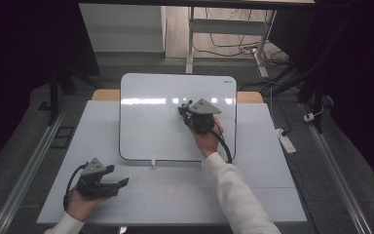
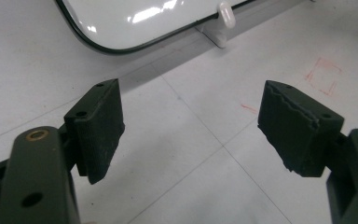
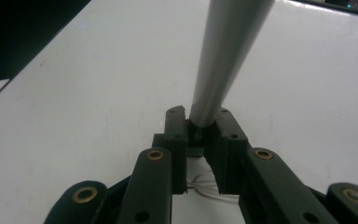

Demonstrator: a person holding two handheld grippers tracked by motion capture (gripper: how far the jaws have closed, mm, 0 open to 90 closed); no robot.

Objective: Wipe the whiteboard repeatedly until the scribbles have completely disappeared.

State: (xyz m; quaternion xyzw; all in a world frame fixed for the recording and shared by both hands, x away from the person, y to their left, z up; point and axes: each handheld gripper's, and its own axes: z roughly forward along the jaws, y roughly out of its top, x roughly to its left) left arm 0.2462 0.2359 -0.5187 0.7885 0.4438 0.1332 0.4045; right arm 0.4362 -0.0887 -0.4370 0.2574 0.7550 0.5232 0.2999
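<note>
A white board point(image 1: 151, 126) with a dark rim lies flat on the pale table point(image 1: 253, 185). My right gripper point(image 1: 186, 112) hovers over the board's right half, shut on a grey marker pen point(image 3: 223, 56). In the right gripper view the pen rises from between the jaws point(image 3: 200, 126) and slants toward the board point(image 3: 74, 93); its tip is out of sight. My left gripper point(image 1: 119, 184) rests near the table's front left, jaws wide apart point(image 2: 191, 126) with only bare table between them. The board's near corner point(image 2: 135, 18) lies beyond it.
A small white clip point(image 1: 153, 162) sticks out from the board's near edge point(image 2: 226, 14). Faint red marks point(image 2: 324, 74) show on the table. A power strip point(image 1: 286, 141) and cables lie on the floor to the right. Desk legs stand behind.
</note>
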